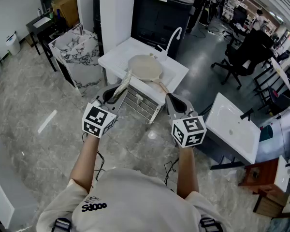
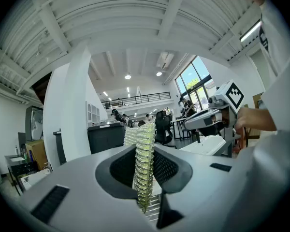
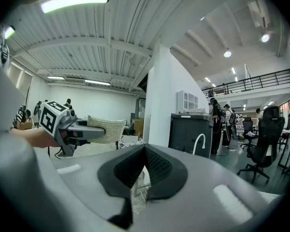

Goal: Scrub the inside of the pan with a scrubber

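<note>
My left tongs (image 1: 115, 94) are clamped on the scrubber (image 1: 123, 86), ready for rubbing, and my right tongs (image 1: 171, 99) are closed on nothing, I think free for the handle (image 1: 160, 86), while the pan (image 1: 145, 67) lies ahead in the middle of the sink top (image 1: 116, 57).

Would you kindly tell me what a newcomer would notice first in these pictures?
The pale mesh scrubber clamped in the left tool stands out, raised in front of the white counter. On that counter lies the pan, beside a curved tap. The right tool, shut and empty, is held up alongside.
</note>
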Tool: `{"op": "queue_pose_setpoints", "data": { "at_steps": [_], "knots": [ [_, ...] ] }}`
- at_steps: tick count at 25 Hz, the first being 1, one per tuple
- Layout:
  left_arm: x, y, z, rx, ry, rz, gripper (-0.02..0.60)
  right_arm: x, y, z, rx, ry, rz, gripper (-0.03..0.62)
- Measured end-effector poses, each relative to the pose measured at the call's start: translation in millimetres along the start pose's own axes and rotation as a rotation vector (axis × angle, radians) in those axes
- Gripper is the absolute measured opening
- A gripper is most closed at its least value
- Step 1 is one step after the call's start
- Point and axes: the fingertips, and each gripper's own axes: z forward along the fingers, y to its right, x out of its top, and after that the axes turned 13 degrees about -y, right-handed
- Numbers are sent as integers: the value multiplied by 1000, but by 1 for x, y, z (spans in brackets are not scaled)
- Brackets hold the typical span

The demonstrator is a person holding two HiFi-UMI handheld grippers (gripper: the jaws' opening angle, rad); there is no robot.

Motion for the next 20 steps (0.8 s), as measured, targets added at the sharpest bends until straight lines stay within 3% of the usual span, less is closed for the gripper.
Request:
{"op": "queue_pose_setpoints", "data": {
  "at_steps": [20],
  "knots": [
    [-5,-9,-4,-33,-6,25,66,4,-10,4,-40,10,21,9]
  ]
}}
